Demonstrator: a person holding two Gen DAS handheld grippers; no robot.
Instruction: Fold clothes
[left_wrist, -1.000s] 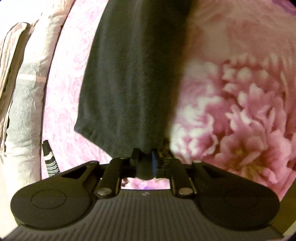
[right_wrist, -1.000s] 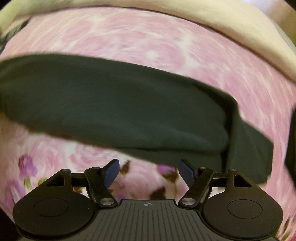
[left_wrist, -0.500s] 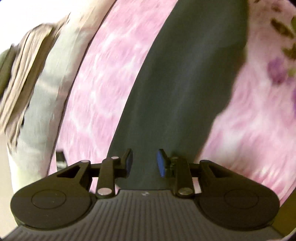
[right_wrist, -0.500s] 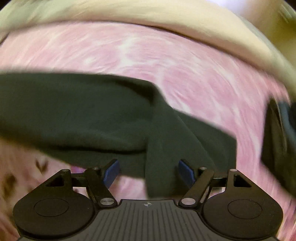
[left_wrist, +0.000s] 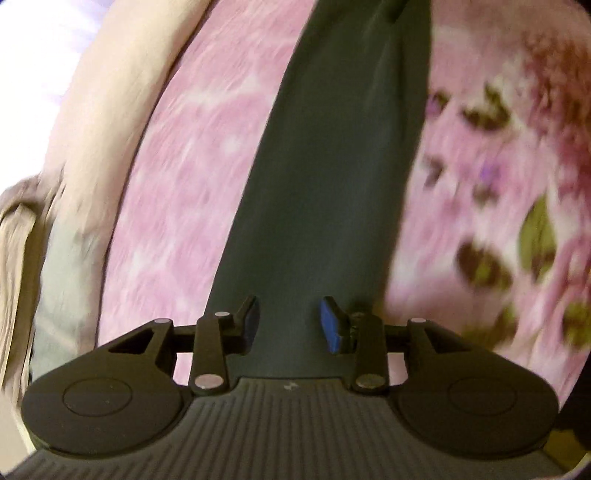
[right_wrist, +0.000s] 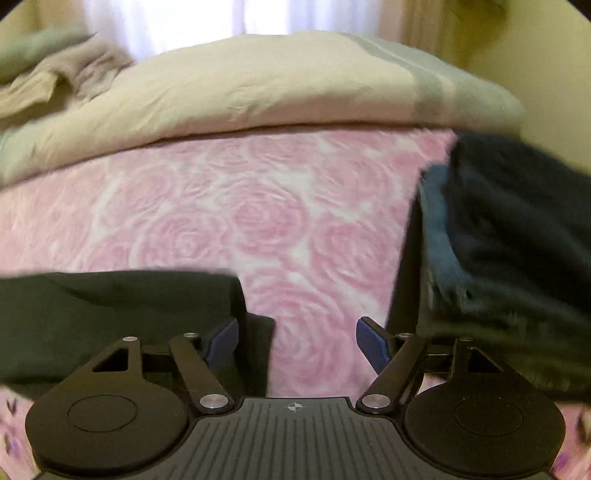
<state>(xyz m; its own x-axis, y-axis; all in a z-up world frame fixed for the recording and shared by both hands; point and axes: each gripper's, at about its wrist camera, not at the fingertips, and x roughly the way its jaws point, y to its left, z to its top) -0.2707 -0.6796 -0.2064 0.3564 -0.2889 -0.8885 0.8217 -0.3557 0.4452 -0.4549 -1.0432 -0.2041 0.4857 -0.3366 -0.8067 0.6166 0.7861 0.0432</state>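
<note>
Both the left gripper and right gripper are hovering apart over the dark garment, which is lying limp and light on the bed; pinch its hem corners.

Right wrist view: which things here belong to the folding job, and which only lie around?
Belong to the job:
- dark garment, lying on the bed
- right tool, open, holding nothing
- left tool, open over the same garment

Lying about:
- pink floral bedspread
- cream duvet
- pile of dark clothes, maybe next
</note>
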